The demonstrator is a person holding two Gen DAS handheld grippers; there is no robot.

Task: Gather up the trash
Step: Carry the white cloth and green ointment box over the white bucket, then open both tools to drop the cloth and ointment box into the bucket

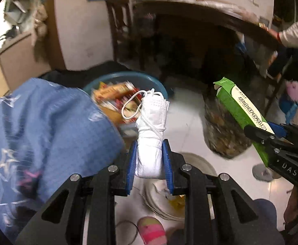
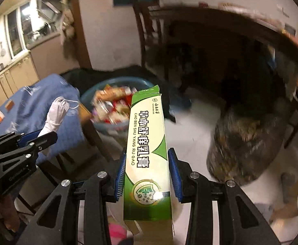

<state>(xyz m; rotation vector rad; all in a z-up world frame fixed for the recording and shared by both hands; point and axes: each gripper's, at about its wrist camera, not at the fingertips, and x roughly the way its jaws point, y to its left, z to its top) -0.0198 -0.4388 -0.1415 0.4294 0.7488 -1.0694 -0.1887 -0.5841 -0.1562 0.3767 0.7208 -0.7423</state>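
Your left gripper (image 1: pixel 150 163) is clamped on the rolled white mask (image 1: pixel 151 134); your right gripper (image 2: pixel 147 173) is clamped on the green carton (image 2: pixel 147 143). The blue basin (image 1: pixel 157 81) of trash lies ahead of both. Release early and either piece may hit the floor; the mask's loose cord could snag.

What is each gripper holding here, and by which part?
Left gripper: rolled white face mask, pinched at its lower half. Right gripper: green carton, clamped across its lower sides.
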